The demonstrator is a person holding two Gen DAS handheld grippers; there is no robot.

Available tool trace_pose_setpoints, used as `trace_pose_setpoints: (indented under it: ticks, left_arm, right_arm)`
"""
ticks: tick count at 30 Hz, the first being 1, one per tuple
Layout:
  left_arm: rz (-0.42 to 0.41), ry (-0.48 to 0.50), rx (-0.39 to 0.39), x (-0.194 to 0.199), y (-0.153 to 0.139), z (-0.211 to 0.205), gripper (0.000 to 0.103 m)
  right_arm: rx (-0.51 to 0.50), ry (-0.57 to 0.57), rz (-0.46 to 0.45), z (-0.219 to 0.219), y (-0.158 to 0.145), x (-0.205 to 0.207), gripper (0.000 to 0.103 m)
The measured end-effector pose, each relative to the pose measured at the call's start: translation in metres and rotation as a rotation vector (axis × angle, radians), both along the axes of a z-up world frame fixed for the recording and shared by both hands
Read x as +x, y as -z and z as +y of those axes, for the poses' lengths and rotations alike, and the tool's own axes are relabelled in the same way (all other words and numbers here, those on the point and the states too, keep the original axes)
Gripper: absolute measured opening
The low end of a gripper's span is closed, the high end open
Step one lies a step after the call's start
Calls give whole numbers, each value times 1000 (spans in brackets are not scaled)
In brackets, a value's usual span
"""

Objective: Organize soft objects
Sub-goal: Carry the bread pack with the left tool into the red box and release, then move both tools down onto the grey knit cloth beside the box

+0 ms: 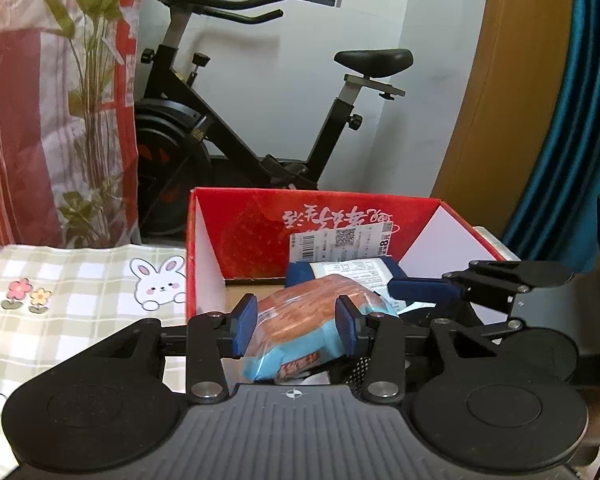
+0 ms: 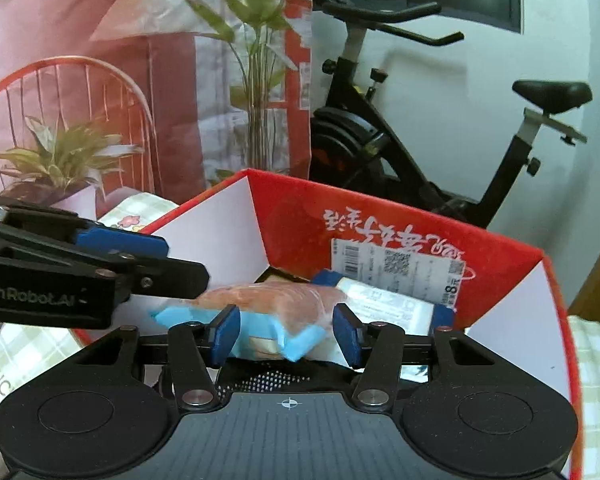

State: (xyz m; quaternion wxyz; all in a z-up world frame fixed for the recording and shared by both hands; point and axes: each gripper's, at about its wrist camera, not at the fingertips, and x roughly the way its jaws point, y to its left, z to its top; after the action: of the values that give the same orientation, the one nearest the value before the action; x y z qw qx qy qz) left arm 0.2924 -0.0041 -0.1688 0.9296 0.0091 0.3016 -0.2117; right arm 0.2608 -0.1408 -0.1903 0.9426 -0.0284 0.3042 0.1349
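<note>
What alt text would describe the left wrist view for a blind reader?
The left gripper holds a wrapped bread packet between its blue jaws, above an open red box. An exercise bike stands behind.

The open cardboard box [image 1: 260, 220] is red outside, white inside. A soft bread packet [image 1: 300, 320] shows orange-brown over light blue. The checked tablecloth [image 1: 80, 280] is green-and-white with rabbits.

Right gripper [image 2: 286, 334] pads straddle clear-and-light-blue wrapped bread packet [image 2: 268, 304] above open red cardboard box with white inner walls [image 2: 220, 220]; pad contact unclear. Dark blue packet with white printed label [image 2: 384, 304] lies behind, inside box. Left gripper [image 2: 140, 252] enters from left, beside packet. Black exercise bike [image 2: 380, 132] behind box.
</note>
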Motion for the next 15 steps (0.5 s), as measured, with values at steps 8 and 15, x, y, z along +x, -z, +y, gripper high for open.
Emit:
trace_pose_setpoints:
  ticks: [8,15]
  left_arm:
    - [-25,-25,9,-28,-18,12,45]
    - [-19,-22,3,-79,-22,16,46]
  right_arm:
    - [-13,12,-64,-14,-21,-32,48]
    - [36,20,-119,-28,-36,-82,48]
